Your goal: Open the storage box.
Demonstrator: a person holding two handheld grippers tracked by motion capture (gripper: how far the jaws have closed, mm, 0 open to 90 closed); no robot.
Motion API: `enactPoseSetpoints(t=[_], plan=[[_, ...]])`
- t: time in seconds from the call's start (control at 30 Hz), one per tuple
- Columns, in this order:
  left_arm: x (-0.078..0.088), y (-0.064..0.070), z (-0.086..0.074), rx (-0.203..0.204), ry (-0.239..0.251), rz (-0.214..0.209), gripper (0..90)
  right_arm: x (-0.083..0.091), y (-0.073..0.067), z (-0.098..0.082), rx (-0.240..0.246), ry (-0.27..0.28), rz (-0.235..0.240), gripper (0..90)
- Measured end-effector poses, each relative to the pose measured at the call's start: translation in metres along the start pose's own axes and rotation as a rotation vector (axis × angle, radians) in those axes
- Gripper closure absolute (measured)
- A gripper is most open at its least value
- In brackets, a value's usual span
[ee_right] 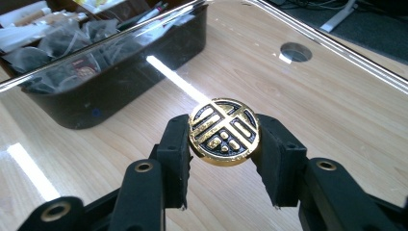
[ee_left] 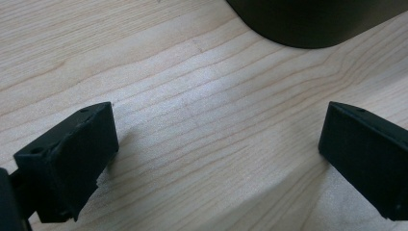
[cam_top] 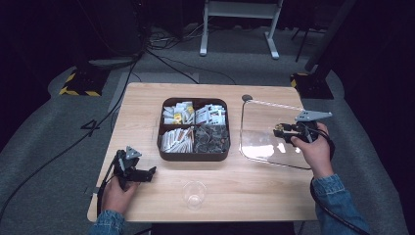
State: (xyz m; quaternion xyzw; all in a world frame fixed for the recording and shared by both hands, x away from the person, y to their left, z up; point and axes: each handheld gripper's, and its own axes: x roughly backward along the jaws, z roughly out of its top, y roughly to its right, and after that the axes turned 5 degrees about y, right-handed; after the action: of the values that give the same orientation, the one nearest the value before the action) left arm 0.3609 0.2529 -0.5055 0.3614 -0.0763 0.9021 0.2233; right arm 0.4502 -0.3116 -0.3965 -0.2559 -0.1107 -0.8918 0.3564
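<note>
Gold-and-black knob [ee_right: 224, 132] of the clear lid [cam_top: 266, 147] sits clenched in your right tongs [ee_right: 224, 144]; left tongs [ee_left: 211, 159] gape empty. Tilt, and the smooth knob may slip free.

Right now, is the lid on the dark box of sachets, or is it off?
Off. The clear lid lies on the table right of the open box, its round gold knob clamped by the right hand-held gripper.

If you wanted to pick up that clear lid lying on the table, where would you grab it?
By its round gold knob, coming from above with one pad on each side. The clear lid is a flat, thin sheet, so its edges offer little to pinch, while the knob stands up from it. The right tongs grip it just this way.
</note>
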Motion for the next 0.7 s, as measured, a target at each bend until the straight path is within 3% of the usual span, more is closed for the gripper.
enactPoseSetpoints(t=[0.3,0.7], plan=[[0.000,0.000,0.000,0.001,0.000,0.001,0.5,-0.012,0.014,-0.023,-0.043,-0.017,-0.012,58.8],[0.000,0.000,0.000,0.006,-0.002,-0.001,0.5,-0.033,0.023,-0.049,-0.062,-0.035,-0.016,58.8]])
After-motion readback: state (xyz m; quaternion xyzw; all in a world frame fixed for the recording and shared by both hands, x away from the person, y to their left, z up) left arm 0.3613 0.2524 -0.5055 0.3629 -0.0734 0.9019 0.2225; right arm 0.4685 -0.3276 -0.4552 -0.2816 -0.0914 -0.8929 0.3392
